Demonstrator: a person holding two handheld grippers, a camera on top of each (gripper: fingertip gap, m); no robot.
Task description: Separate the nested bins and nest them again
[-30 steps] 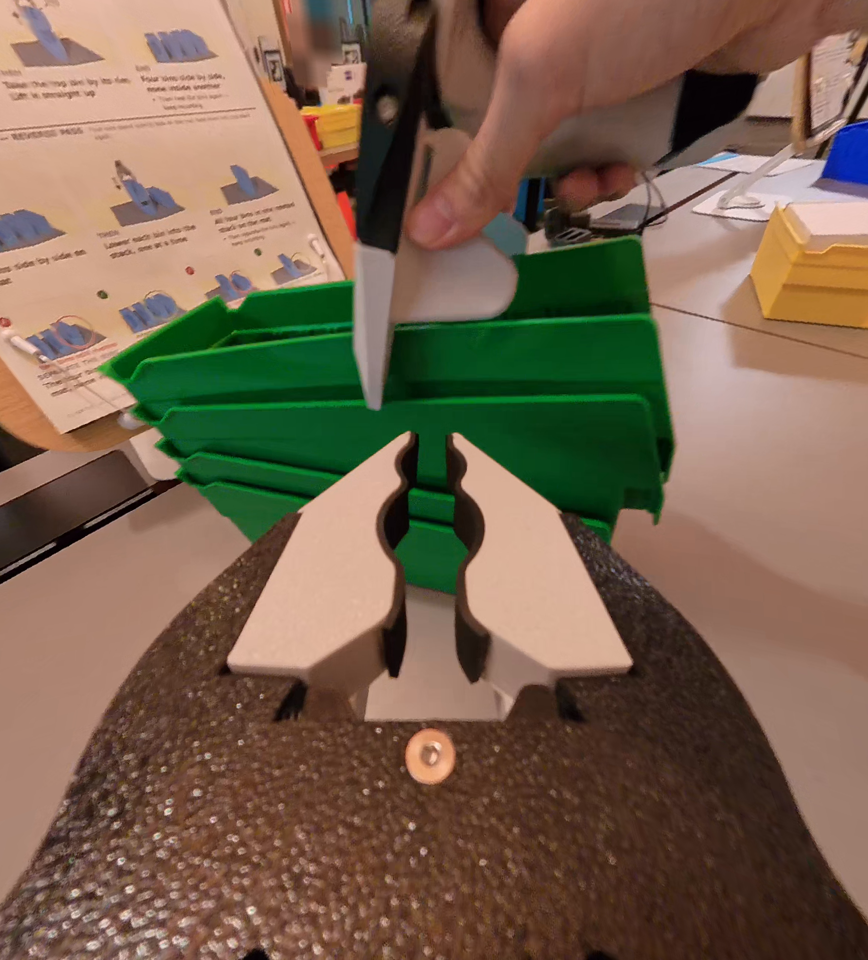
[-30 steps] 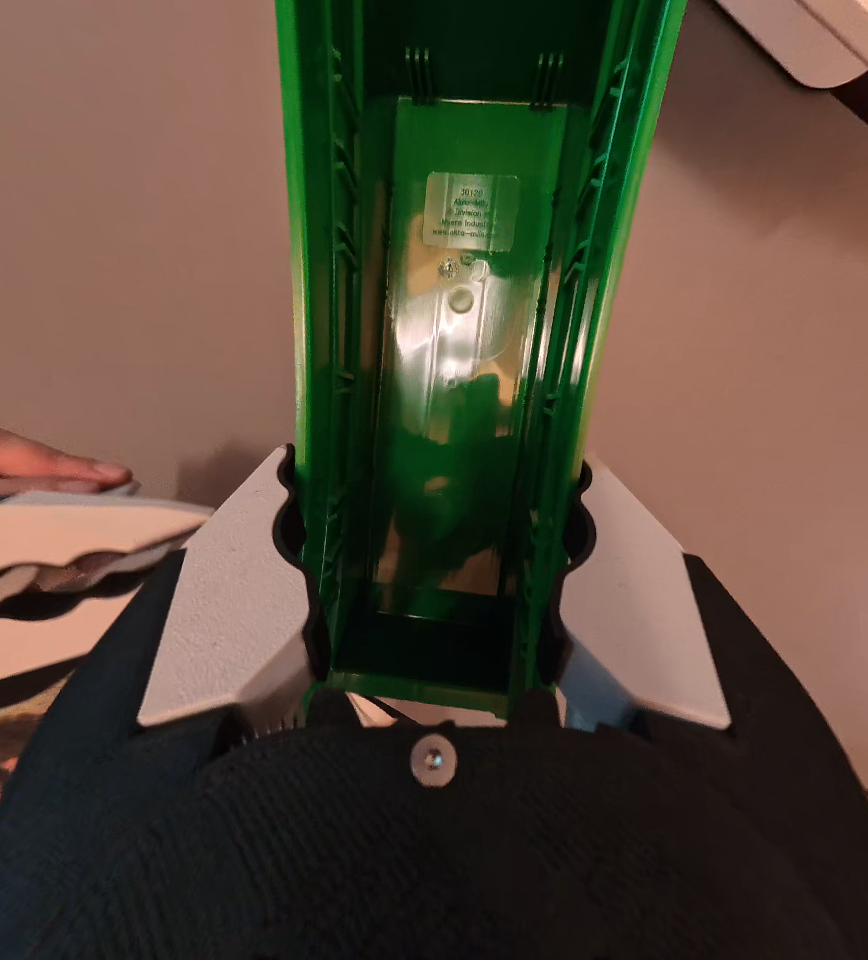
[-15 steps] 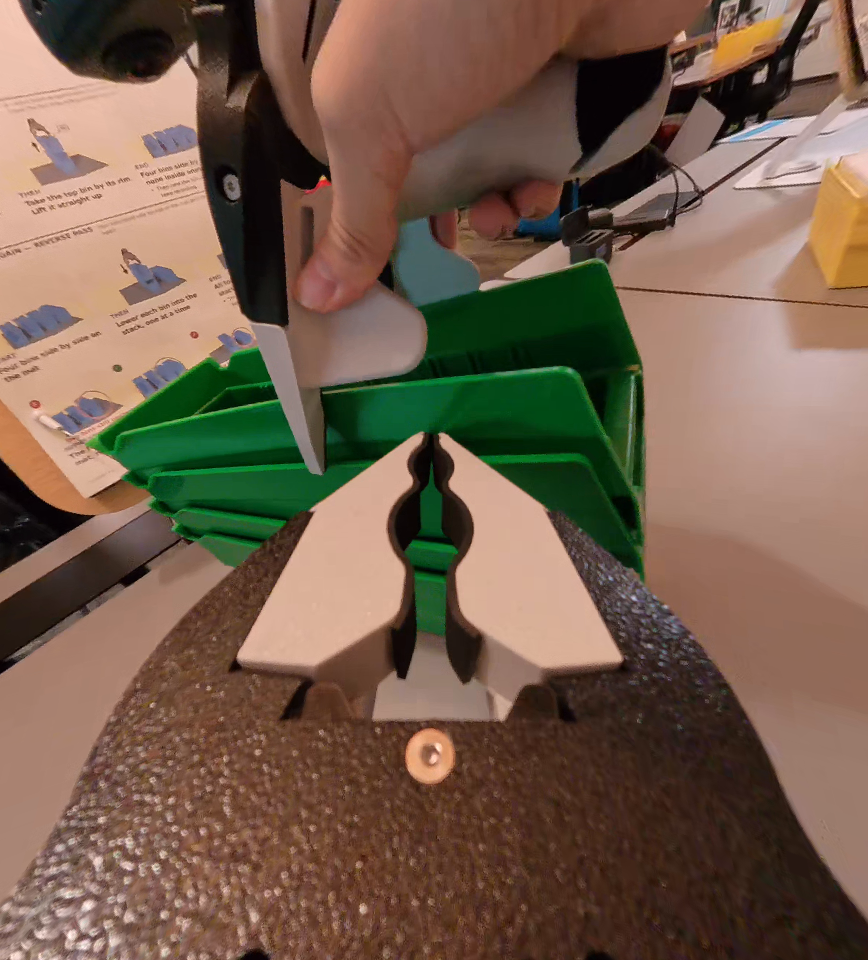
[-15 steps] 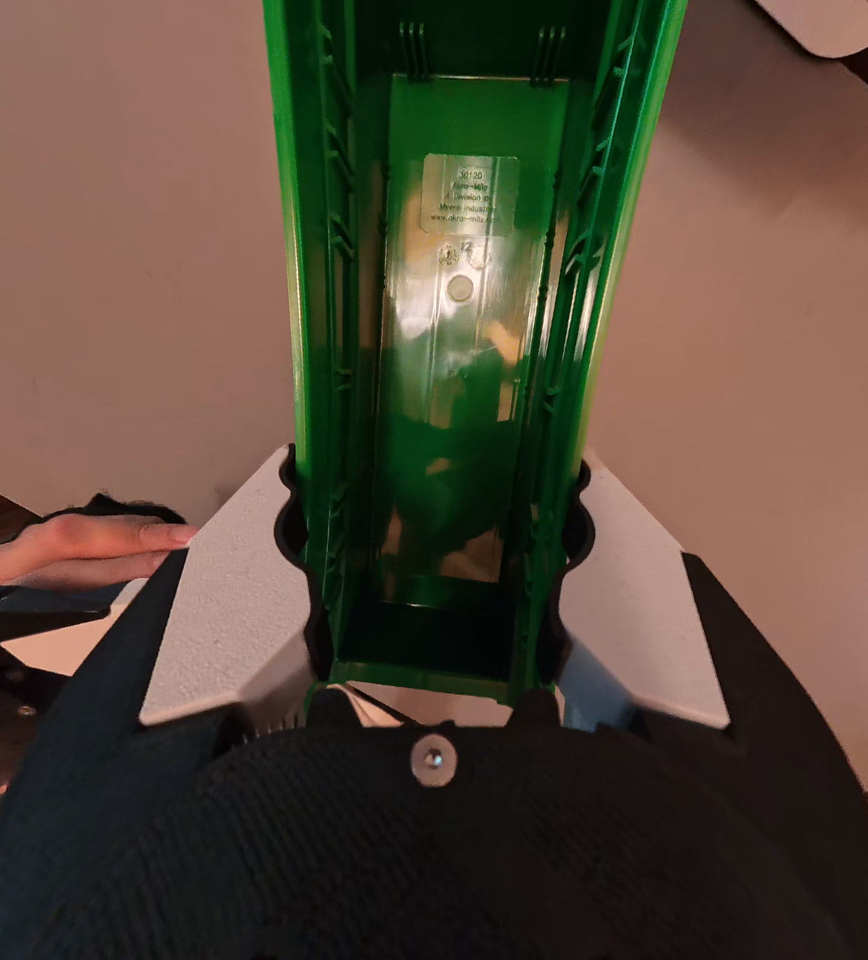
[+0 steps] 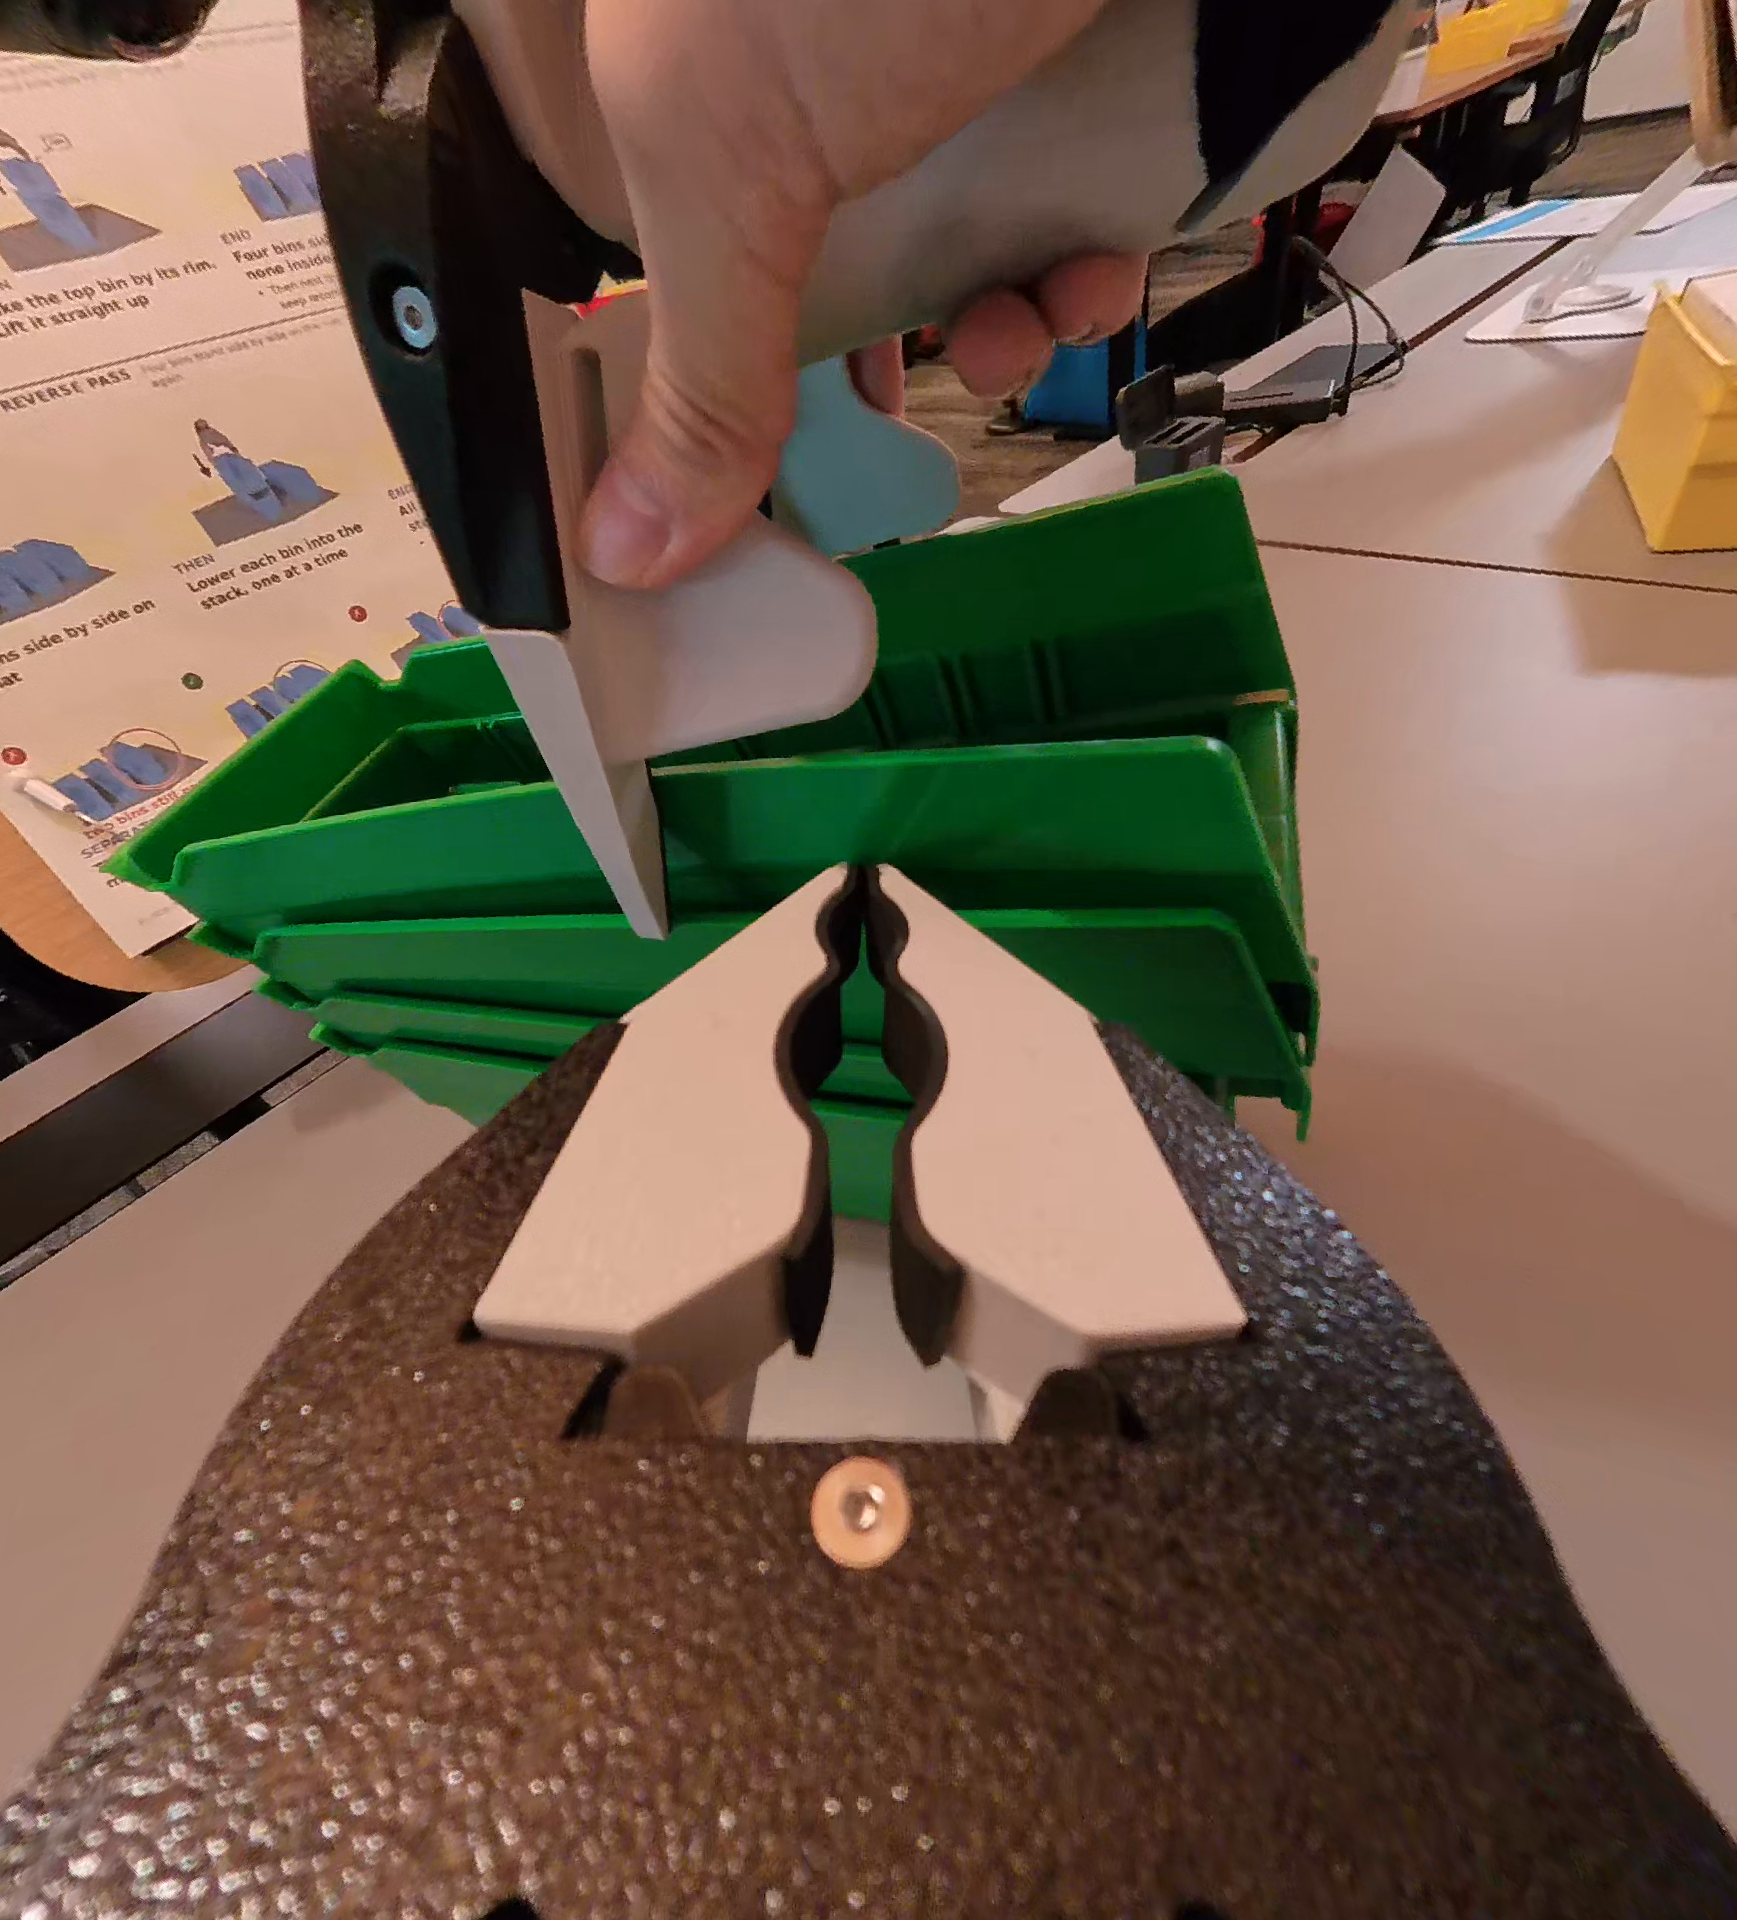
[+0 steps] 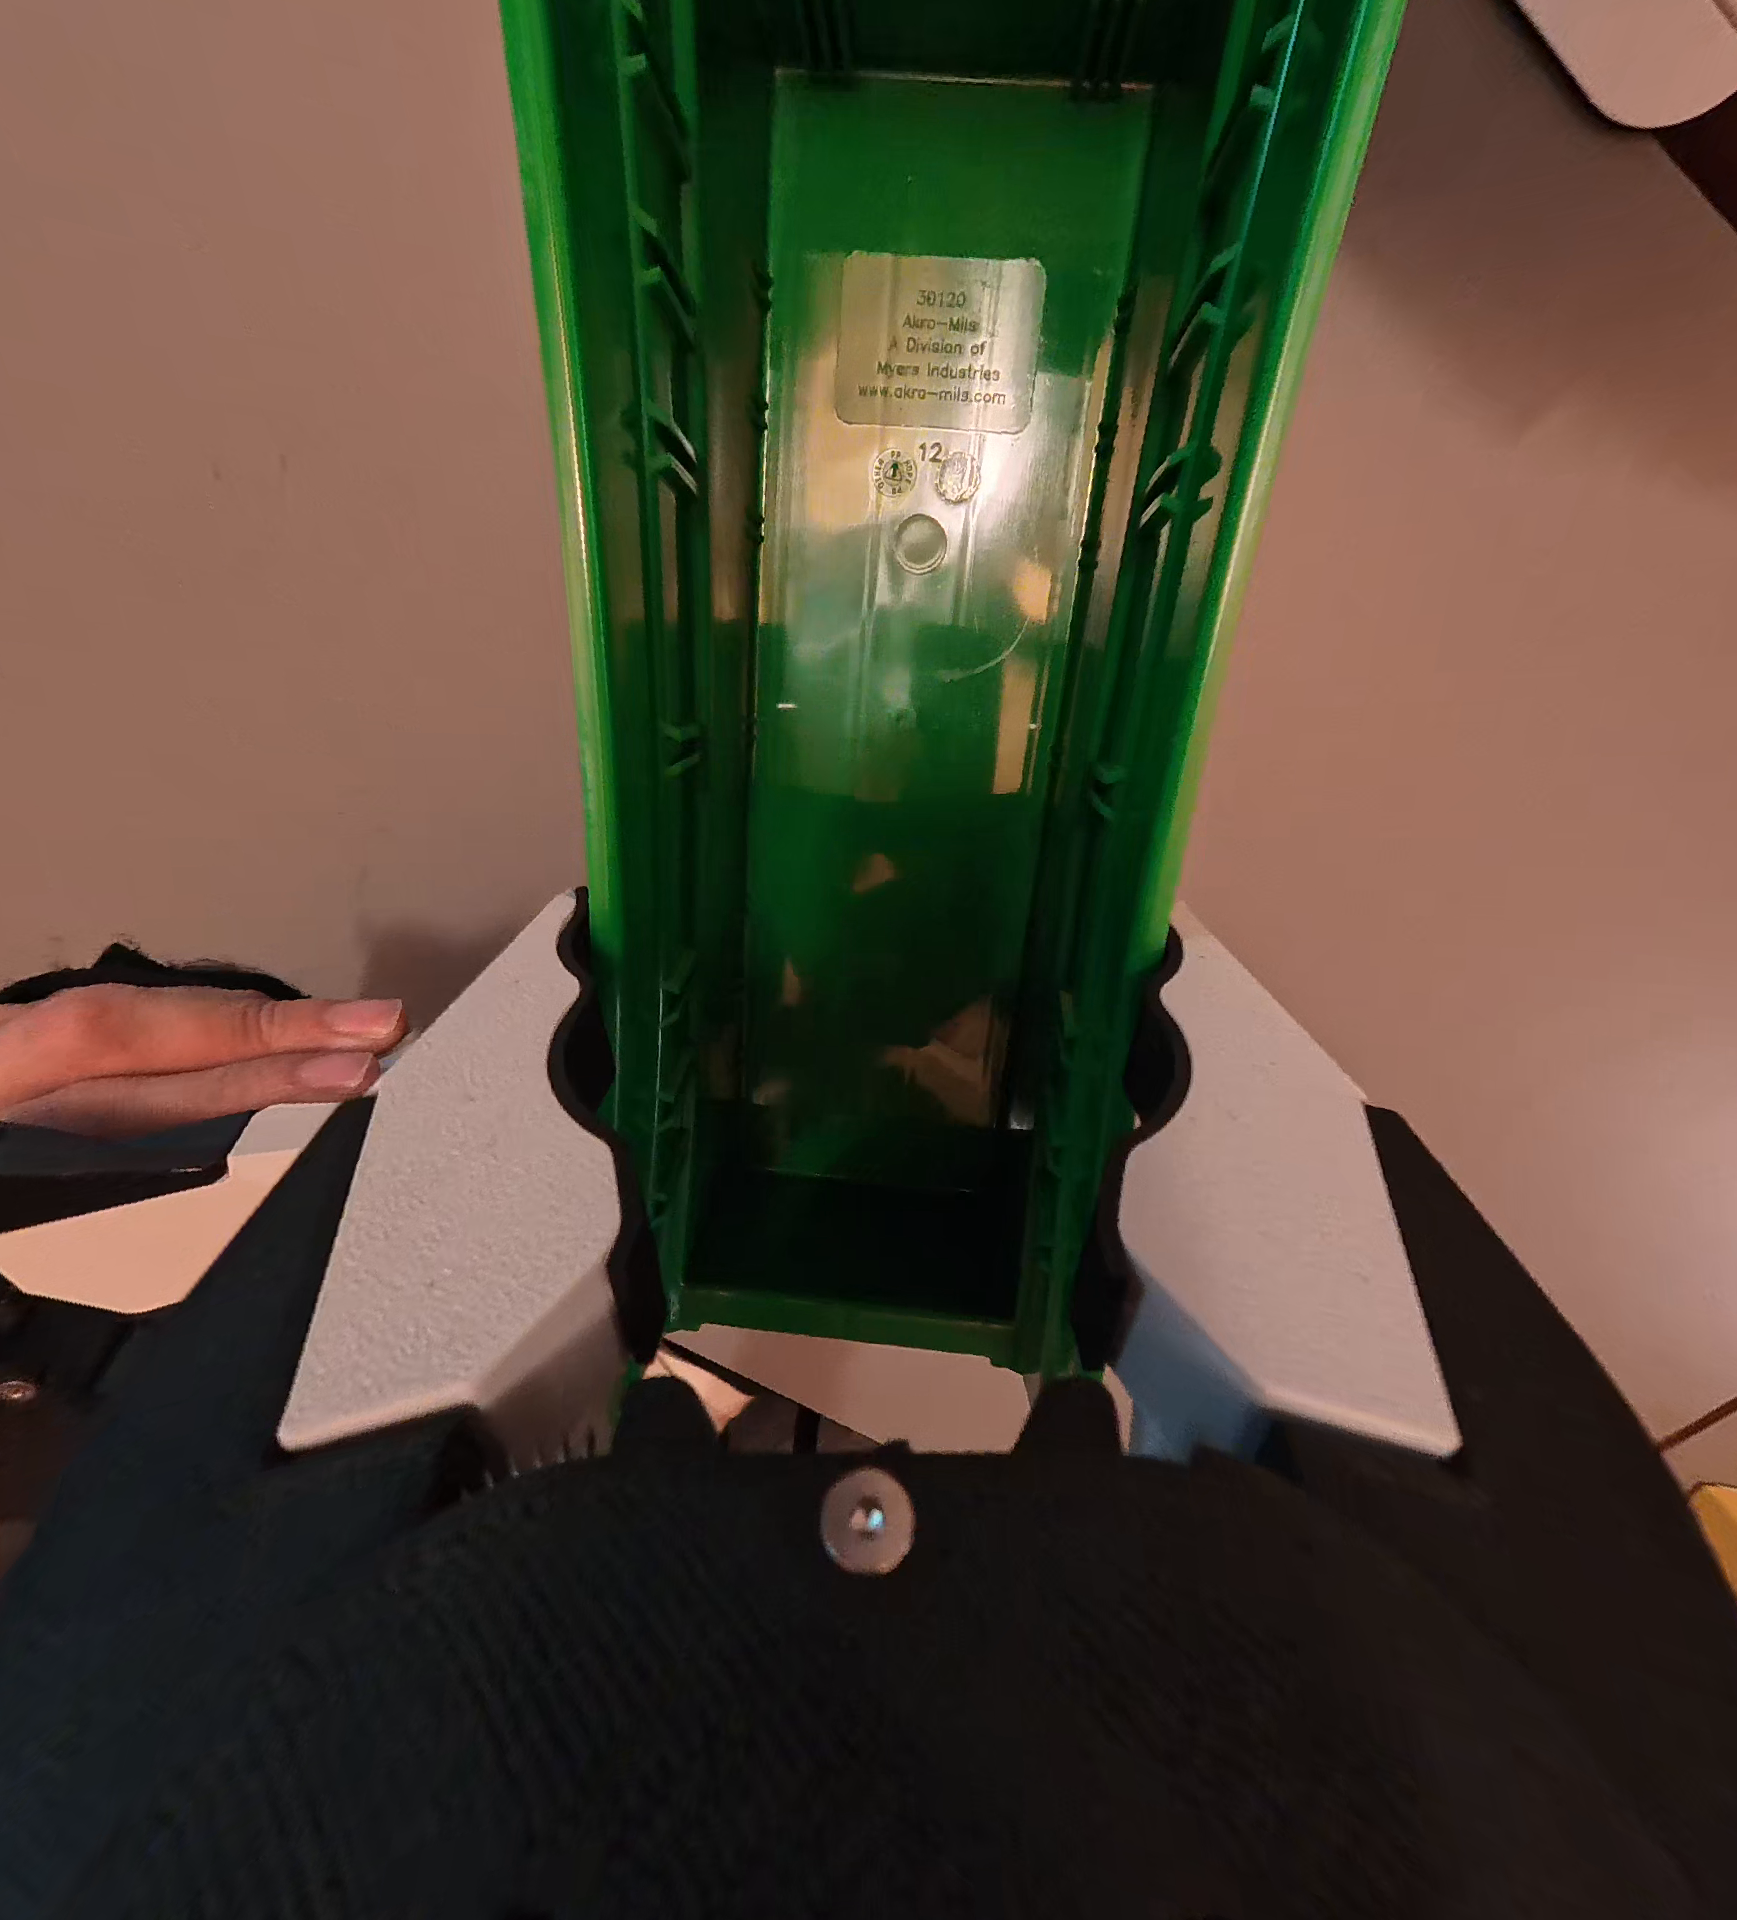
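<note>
Two tongs work on one stack of green bins (image 5: 947,831). Right tongs (image 6: 869,1101) come down from above, and their two fingers squeeze the long sides of the top bin (image 6: 905,623), one finger on each outside wall. Looking down between these fingers, the inside floor of that bin shows, with a shiny sticker (image 6: 937,343) on it. Left tongs (image 5: 859,1049) have their fingers pressed almost together and hold nothing; the stack sits right in front of their tips on the tan table (image 5: 1518,935). Since a second ago the left tongs have come closer to the stack, and the right tongs keep their squeeze on the top bin. The top bin's far end now looks tipped up a little from the bins under it. This probably means the top bin is starting to come out. The left tongs may need to press the lower bins down so they stay put. A paper (image 5: 64,468) with pictures stands to the left.
</note>
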